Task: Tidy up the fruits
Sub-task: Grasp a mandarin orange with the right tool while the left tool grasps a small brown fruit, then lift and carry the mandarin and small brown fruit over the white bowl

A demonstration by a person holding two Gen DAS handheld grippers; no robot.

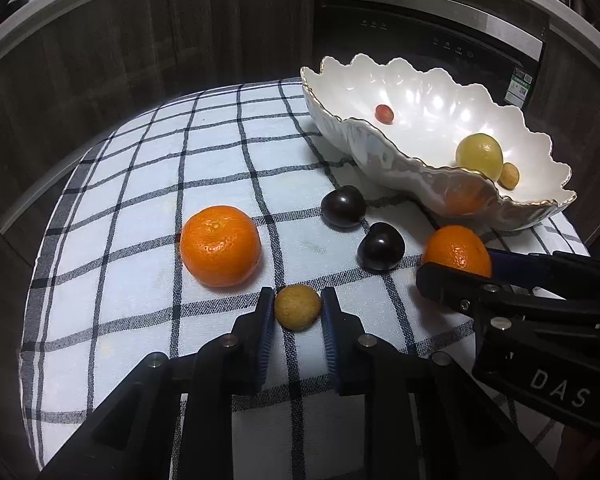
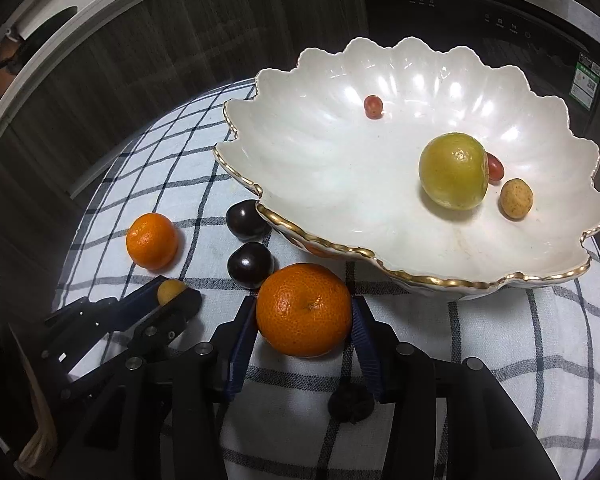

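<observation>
Both grippers are down on the checked cloth over the tabletop (image 1: pixel 148 168): left gripper (image 1: pixel 297 307) has its fingers pinching a small tan fruit (image 1: pixel 298 306), and right gripper (image 2: pixel 305 312) has its fingers snug against the sides of an orange (image 2: pixel 304 309) just in front of the bowl (image 2: pixel 420 280). Looks like the pick-up step, so next I'd guess each fruit needs a clean lift over that scalloped rim and a gentle drop beside the green fruit (image 2: pixel 453 170) already inside. Another orange (image 1: pixel 220 245) and two dark plums (image 1: pixel 381 246) are left on the cloth.
</observation>
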